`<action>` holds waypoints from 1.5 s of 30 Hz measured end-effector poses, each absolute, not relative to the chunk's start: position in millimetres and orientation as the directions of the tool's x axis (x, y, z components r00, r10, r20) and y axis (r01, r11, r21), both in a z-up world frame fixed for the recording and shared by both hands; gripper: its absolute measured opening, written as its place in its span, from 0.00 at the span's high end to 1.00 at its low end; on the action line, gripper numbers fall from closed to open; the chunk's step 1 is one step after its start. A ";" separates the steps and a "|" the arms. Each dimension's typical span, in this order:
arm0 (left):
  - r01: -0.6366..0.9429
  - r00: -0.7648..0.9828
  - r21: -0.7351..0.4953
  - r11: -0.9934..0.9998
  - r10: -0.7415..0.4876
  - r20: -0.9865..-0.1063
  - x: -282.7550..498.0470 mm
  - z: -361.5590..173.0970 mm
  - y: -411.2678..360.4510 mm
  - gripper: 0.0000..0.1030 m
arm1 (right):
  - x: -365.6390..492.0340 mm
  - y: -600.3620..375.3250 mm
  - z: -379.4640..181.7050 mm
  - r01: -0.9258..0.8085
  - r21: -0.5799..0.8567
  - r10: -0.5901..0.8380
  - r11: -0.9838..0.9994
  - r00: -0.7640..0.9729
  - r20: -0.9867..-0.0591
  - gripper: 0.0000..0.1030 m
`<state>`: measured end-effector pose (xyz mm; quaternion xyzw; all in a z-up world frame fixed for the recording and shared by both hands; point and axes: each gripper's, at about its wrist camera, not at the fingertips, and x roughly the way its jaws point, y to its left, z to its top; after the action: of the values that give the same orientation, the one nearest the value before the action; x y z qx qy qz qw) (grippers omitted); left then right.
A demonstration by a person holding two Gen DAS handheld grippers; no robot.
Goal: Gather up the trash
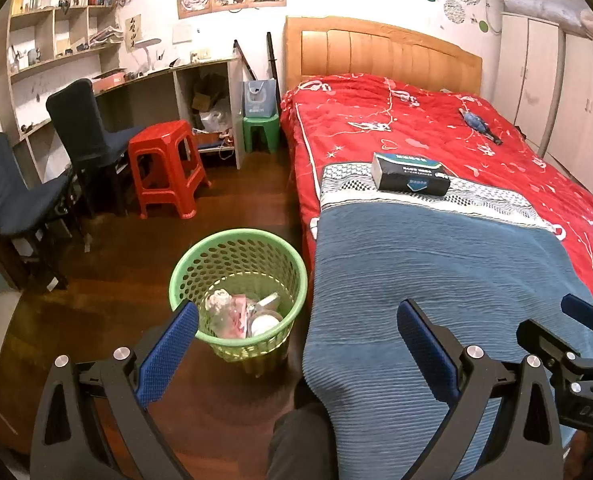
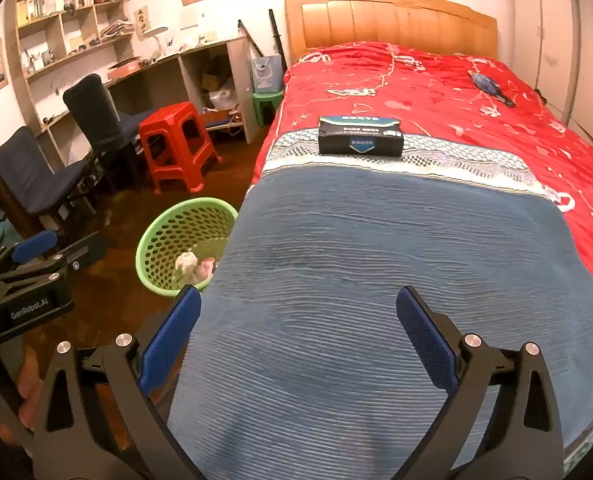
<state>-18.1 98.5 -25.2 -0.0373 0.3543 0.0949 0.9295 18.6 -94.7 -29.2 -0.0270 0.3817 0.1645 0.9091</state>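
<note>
The blue blanket (image 2: pixel 376 280) hides the near side of the green basket (image 2: pixel 168 248) in the right wrist view. The print on the dark box (image 1: pixel 410 174) is too small to read. The wardrobe (image 1: pixel 568 92) runs off the picture's right edge.

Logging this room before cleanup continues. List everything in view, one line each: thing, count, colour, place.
Waste basket: one, green, on the floor beside the bed, trash inside.
Tissue pack: one, dark, on the bed.
Blanket: one, blue, over the bed's foot.
Quilt: one, red, on the bed.
Stool: one, red, by the desk.
Small stool: one, green, holding a bag.
Chairs: two, dark, at the desk.
Left gripper: open, empty.
Right gripper: open, empty.
</note>
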 end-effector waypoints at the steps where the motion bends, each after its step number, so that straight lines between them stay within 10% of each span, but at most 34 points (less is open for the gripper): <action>1: -0.202 0.731 0.000 0.979 0.150 -0.665 -17.5 -24.7 97.4 0.07 | 18.6 -95.3 -29.6 -0.316 0.077 0.277 0.946 0.655 -0.703 0.06; 45: -0.187 0.725 0.011 0.982 0.145 -0.673 -11.3 -33.9 84.5 0.07 | 23.0 -109.0 -34.3 -0.272 0.113 0.270 0.956 0.651 -0.710 0.05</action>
<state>-11.3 84.5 -33.9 -0.0288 0.3600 0.0895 0.9282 23.0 -109.0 -34.3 -0.0018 0.3903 0.1491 0.9085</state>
